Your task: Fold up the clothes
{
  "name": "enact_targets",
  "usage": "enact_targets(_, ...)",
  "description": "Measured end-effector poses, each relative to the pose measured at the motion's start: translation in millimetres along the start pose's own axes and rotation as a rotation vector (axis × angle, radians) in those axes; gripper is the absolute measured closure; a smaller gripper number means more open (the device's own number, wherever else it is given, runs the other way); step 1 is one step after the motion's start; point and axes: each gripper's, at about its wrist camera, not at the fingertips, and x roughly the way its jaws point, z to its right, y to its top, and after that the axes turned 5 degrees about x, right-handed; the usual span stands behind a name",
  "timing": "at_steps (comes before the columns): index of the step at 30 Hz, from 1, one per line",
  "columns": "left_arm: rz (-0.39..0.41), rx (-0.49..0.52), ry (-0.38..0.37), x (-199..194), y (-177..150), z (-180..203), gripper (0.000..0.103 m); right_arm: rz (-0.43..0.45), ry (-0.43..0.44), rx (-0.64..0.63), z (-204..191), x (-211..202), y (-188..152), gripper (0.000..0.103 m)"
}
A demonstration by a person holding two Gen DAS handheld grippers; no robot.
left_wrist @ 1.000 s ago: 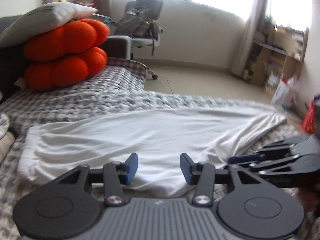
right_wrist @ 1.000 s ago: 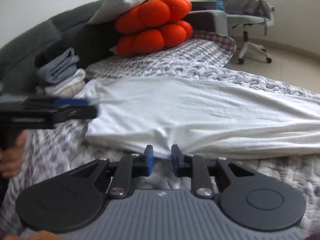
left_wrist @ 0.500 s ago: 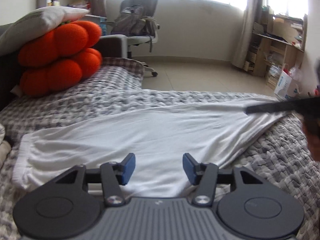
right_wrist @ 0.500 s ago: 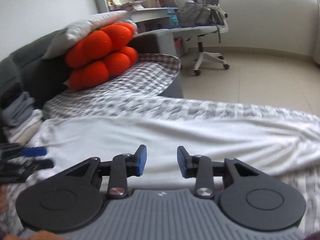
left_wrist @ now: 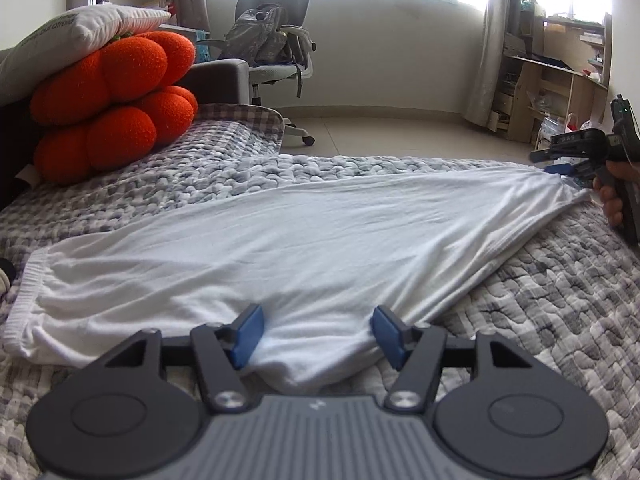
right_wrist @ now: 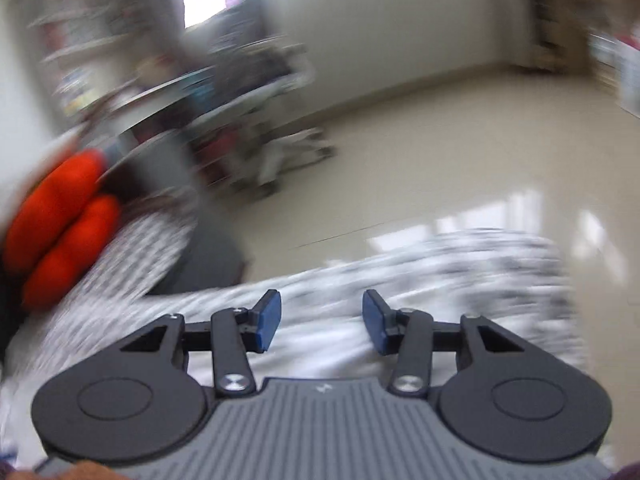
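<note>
A white garment [left_wrist: 304,240] lies stretched out long across the grey knitted bed cover [left_wrist: 540,300]. My left gripper [left_wrist: 318,336] hovers low over its near edge. Its jaws are opening, and the cloth bulges between the blue pads, which do not press on it. In the left wrist view my right gripper [left_wrist: 546,162] is at the far right, held by a hand [left_wrist: 612,204], just above the garment's right tip. The right wrist view is blurred by motion. There my right gripper [right_wrist: 322,320] stands open over white cloth [right_wrist: 320,344], with nothing pinched.
Orange round cushions [left_wrist: 112,104] with a white pillow [left_wrist: 76,36] on top sit at the bed's left end. Beyond the bed are the bare floor [left_wrist: 380,136], an office chair [left_wrist: 276,40] with a bag on it, and wooden shelves [left_wrist: 560,92] at the right.
My left jaws have spread wider over the same near edge. My right gripper opened from nearly shut and swung fast from the garment's middle to its right end.
</note>
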Motion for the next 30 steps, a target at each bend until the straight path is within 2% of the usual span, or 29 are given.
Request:
enact_targets(1,0.001,-0.002,-0.002,-0.1,-0.2,-0.6,0.04,0.007,-0.023,0.025,6.4,-1.9,4.3,0.056)
enact_targets(3,0.001,-0.008,-0.007,-0.7,0.0,-1.3,0.041,0.036,-0.124,0.02,6.3,-9.9,8.3,0.049)
enact_targets(6,0.002,-0.007,-0.003,-1.2,0.4,-1.2,0.04,0.089,-0.113,0.022,2.1,-32.1,2.9,0.049)
enact_targets(10,0.009,-0.032,0.023,-7.4,7.1,-1.8,0.042,0.082,0.034,-0.026,-13.0,-69.6,-19.6,0.049)
enact_targets(13,0.044,-0.049,0.037,-14.8,18.8,-0.6,0.05,0.056,0.184,-0.107,-30.7,-86.6,-36.4,0.049)
enact_targets(15,0.041,-0.064,0.034,-11.1,26.9,-0.1,0.05,0.024,0.194,-0.138,-34.6,-83.1,-37.8,0.049)
enact_targets(18,-0.003,-0.103,0.008,4.1,29.7,-1.2,0.05,-0.066,0.094,-0.156,-24.3,-64.7,-38.5,0.049)
enact_targets(19,-0.021,-0.106,0.006,9.3,26.4,-0.9,0.05,-0.077,0.047,-0.164,-17.3,-62.0,-41.2,0.055)
enact_targets(23,-0.008,-0.034,0.036,7.2,9.8,10.1,0.051,-0.02,-0.026,-0.171,9.5,-74.8,-42.3,0.055)
enact_targets(26,-0.017,0.034,0.052,-0.5,8.3,18.7,0.051,0.014,-0.119,-0.122,13.8,-81.8,-41.0,0.05)
enact_targets(28,-0.029,0.037,0.048,-4.3,13.0,17.4,0.051,0.06,-0.171,-0.103,10.2,-87.8,-41.5,0.05)
enact_targets(30,-0.021,-0.006,0.034,-8.6,22.2,11.6,0.051,0.079,-0.126,-0.082,1.2,-91.8,-44.4,0.05)
